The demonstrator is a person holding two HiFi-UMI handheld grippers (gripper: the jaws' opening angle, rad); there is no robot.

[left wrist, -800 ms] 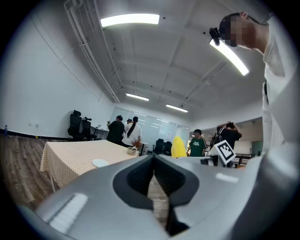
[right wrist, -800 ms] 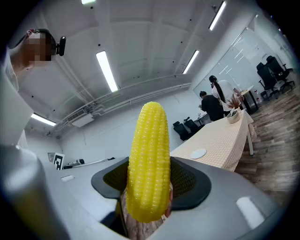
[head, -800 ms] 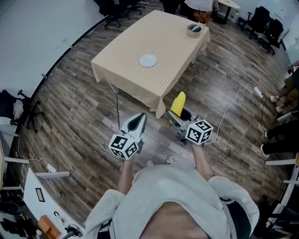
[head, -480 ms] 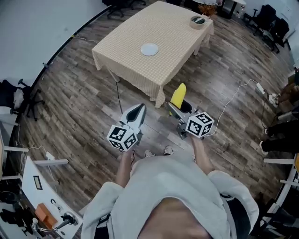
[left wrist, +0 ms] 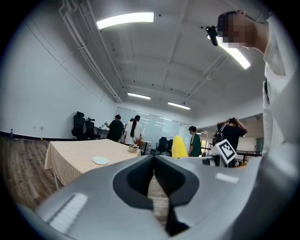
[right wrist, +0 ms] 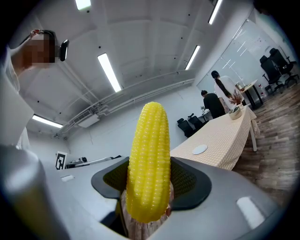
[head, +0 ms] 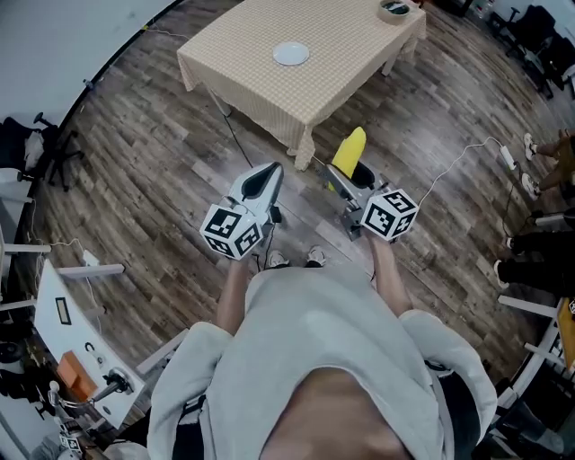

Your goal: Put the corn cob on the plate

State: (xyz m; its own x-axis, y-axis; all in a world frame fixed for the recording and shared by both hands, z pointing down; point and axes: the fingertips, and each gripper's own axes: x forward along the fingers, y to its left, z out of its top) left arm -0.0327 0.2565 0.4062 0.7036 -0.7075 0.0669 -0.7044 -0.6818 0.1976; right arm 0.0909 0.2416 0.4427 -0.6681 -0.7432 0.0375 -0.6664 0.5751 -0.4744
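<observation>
A yellow corn cob (right wrist: 149, 159) stands upright between the pads of my right gripper (right wrist: 149, 190), which is shut on it. From the head view the corn cob (head: 349, 151) sticks up from the right gripper (head: 347, 178), held level in front of the person over the wooden floor. The left gripper (head: 268, 172) is beside it, its jaws (left wrist: 153, 157) shut with nothing in them. The white plate (head: 290, 54) lies on the table with a checked cloth (head: 243, 49), well ahead of both grippers. Both gripper views also show the plate (left wrist: 100, 161) (right wrist: 199, 149).
A bowl (head: 393, 11) sits at the table's far corner. A white cable (head: 449, 184) runs over the floor to the right. Office chairs (head: 548, 45) and people's legs (head: 539, 260) are at the right edge; a bench with tools (head: 72, 359) is at the left. People stand beyond the table (left wrist: 124, 129).
The table and plate have slid toward the top of the head view. Both grippers stay level in front of the body, the corn still in the right one.
</observation>
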